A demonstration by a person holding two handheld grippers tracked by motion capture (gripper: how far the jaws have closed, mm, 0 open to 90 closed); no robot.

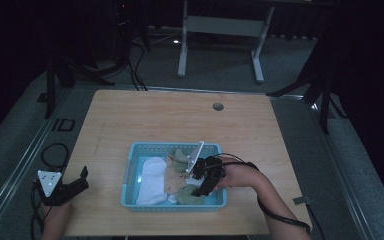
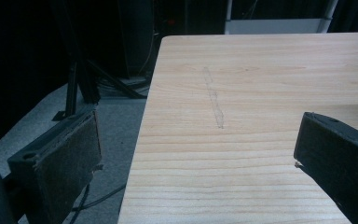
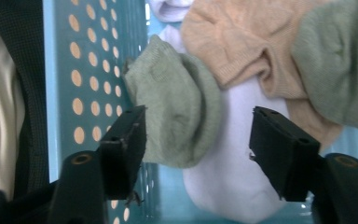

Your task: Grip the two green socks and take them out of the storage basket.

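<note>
Step in hand: picking a sock out of the light blue perforated plastic basket (image 1: 130, 172) on the pale wooden worktop (image 1: 155, 120). The right tongs (image 3: 198, 135) are lowered into the basket's near right corner, jaws apart and straddling the cuff end of a sage-green knitted sock (image 3: 179, 116); the left jaw sits just beside the fabric, the right jaw stands clear of it, so nothing is gripped yet. Beyond the jaws lie a peach knitted sock (image 3: 242, 51) and a second green sock (image 3: 340, 60); under them, a white sock (image 3: 233, 177). The left tongs (image 2: 196, 154) rest open over bare worktop, well apart from the basket. Judgement: next move calls for closing on the green cuff alone, without catching the white sock beneath, then lifting straight up.
</note>
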